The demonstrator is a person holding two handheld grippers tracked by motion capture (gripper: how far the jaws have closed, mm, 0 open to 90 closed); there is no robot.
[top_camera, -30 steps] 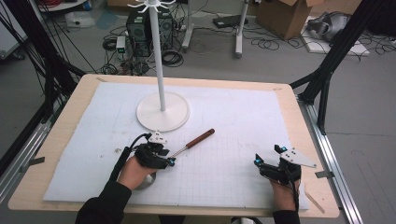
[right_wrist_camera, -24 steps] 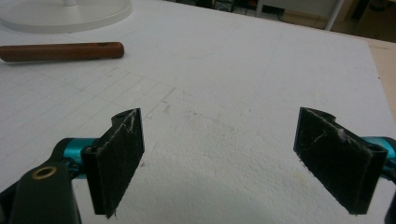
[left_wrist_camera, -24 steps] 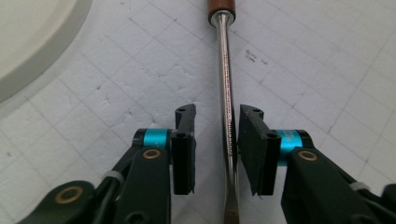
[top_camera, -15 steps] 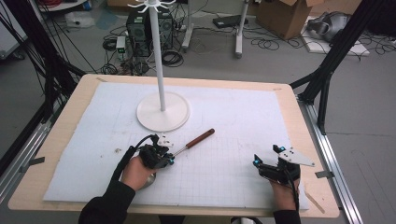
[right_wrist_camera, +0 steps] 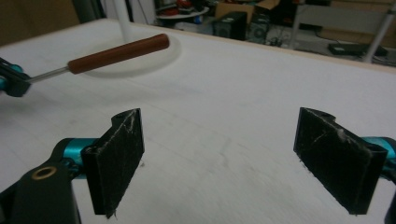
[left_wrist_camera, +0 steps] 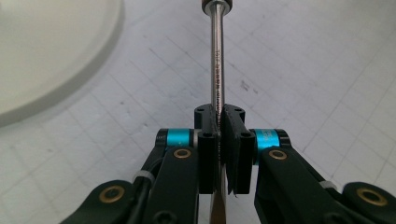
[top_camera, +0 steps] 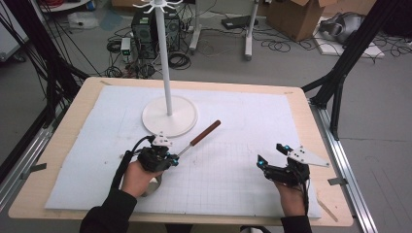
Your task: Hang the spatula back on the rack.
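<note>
The left hand-held gripper (left_wrist_camera: 219, 128) is clamping the thin metal shaft of a tool (left_wrist_camera: 217, 65), its jaws having just been closing until the pads pinch the steel between them. Gripping the bare shaft rather than the grip end is leaving the brown handle (top_camera: 205, 133) sticking out free ahead of the jaws, probably so that end can be presented to something or taken over later. In the high view the tool is lying low over the white mat (top_camera: 291, 126) on the tabletop (top_camera: 73, 121), pointing away from the person toward the far right, just beside the round base of the white stand (top_camera: 170, 116), which is likely where the tool is meant to go, judging by the hooks at the stand's top. The right hand-held gripper (right_wrist_camera: 233, 158) is waiting well apart near the right edge, its jaws standing wide with nothing between them, ready to help if needed.
</note>
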